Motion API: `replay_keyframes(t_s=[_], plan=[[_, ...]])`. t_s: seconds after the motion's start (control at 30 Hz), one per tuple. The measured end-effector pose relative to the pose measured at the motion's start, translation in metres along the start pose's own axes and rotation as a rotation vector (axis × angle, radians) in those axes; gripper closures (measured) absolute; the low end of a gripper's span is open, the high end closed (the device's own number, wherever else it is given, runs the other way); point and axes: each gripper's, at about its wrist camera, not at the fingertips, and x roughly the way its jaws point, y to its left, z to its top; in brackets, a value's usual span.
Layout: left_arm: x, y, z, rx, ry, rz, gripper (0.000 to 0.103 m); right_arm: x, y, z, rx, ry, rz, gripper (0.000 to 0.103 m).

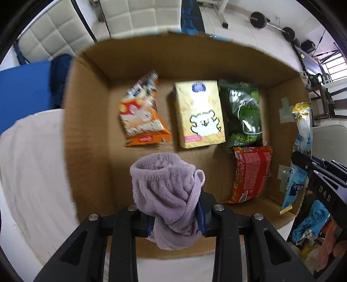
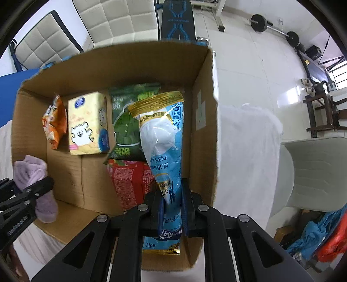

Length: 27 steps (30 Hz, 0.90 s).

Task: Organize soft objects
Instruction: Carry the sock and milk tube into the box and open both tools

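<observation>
My left gripper [image 1: 176, 217] is shut on a lilac fleece cloth [image 1: 169, 191] and holds it over the near left part of an open cardboard box [image 1: 86, 130]. My right gripper [image 2: 172, 208] is shut on a blue and white snack pouch with gold ends [image 2: 162, 138], held over the box's right side [image 2: 203, 134]. On the box floor lie an orange snack bag [image 1: 143, 115], a yellow tissue pack [image 1: 199, 115], a green bag [image 1: 243, 115] and a red bag [image 1: 251, 173]. The cloth [image 2: 32, 173] and left gripper also show at the left of the right wrist view.
The box stands on a white cloth-covered surface [image 1: 32, 162]. A blue mat [image 1: 23, 91] lies to the left. White padded chairs [image 2: 112, 21], a weight bench [image 2: 176, 19] and barbells [image 2: 275, 26] stand behind. Plastic bags [image 2: 321, 234] lie at the right.
</observation>
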Motion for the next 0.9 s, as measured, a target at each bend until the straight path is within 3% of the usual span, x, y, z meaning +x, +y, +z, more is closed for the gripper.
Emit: replay_keyframes(t_s=[0.2, 0.43, 0.53, 0.6, 0.7, 0.77, 0.83, 0.9], plan=[[0.041, -0.011, 0.006, 0.003, 0.078, -0.02, 0.075, 0.018, 0.008, -0.001, -0.012, 0.016, -0.011, 0.089], [0.058, -0.021, 0.009, 0.015, 0.104, 0.002, 0.072, 0.032, 0.014, 0.004, -0.027, 0.024, -0.03, 0.088], [0.057, -0.024, 0.01, 0.003, 0.103, 0.03, 0.07, 0.035, 0.014, 0.005, -0.021, 0.052, -0.027, 0.075], [0.053, -0.027, 0.012, -0.001, 0.098, 0.032, 0.064, 0.034, 0.014, 0.006, -0.003, 0.068, 0.003, 0.056], [0.047, -0.027, 0.014, -0.023, 0.083, 0.012, 0.049, 0.028, 0.018, 0.005, -0.005, 0.067, 0.025, 0.045], [0.041, -0.026, 0.015, -0.036, 0.063, 0.021, 0.033, 0.022, 0.024, 0.004, -0.016, 0.061, 0.034, 0.035], [0.035, -0.025, 0.017, -0.04, 0.048, 0.018, 0.026, 0.017, 0.029, 0.002, -0.021, 0.057, 0.033, 0.023], [0.031, -0.027, 0.016, -0.046, 0.044, 0.009, 0.021, 0.011, 0.03, 0.002, -0.031, 0.045, 0.024, 0.02]])
